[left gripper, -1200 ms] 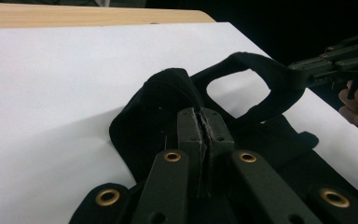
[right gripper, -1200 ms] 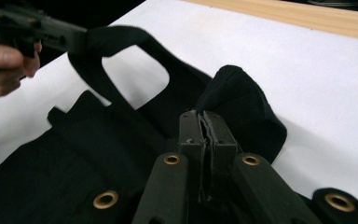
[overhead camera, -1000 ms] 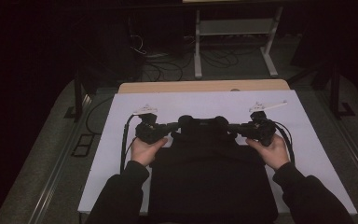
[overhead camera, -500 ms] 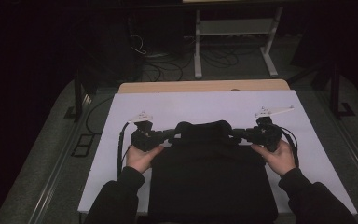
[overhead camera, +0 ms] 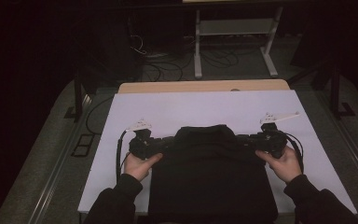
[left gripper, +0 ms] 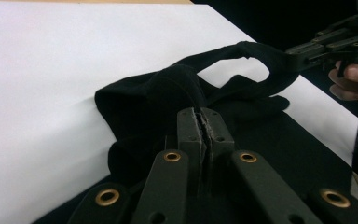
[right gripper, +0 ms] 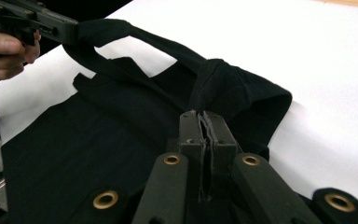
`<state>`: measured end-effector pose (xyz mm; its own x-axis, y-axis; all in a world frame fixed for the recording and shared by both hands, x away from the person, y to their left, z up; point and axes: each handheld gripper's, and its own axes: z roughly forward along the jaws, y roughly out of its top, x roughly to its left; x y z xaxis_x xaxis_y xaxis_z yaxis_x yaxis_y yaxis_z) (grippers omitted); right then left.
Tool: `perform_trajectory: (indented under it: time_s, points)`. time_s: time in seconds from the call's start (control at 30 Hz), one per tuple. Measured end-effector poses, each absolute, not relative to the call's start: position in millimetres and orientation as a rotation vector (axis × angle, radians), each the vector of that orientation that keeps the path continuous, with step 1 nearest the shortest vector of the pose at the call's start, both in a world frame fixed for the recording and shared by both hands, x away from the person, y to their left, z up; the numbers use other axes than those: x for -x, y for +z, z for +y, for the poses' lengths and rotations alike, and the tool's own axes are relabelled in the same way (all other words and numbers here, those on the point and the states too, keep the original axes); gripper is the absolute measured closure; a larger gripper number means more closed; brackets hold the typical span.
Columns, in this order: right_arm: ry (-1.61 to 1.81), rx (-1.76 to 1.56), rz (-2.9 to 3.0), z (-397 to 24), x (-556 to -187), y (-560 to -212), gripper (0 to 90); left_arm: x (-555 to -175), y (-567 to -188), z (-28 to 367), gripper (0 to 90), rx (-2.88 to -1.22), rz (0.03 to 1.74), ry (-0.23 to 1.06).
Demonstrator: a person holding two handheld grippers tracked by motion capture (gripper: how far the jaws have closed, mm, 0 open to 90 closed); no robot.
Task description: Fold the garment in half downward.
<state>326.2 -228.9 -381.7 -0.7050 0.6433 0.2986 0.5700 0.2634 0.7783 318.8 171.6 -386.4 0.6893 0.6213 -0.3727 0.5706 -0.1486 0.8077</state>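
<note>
Tools, both clamped on the black garment, have drawn it nearer the person.

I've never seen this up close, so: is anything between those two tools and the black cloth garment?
Nothing visible. The left tool and right tool are each already shut on the black cloth garment, lying on the white table sheet.

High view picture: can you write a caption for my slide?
Two hand-held grippers, left gripper and right gripper, pinch a black garment on a white table.
</note>
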Motion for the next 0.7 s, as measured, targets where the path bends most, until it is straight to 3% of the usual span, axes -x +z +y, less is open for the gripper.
perform_trajectory:
  time_s: [0.7]
  points:
    - [1.419,-1.132,2.554,-231,-288,-389,85.8,-275,-397,174,86.5,-1.861,0.855,-0.025]
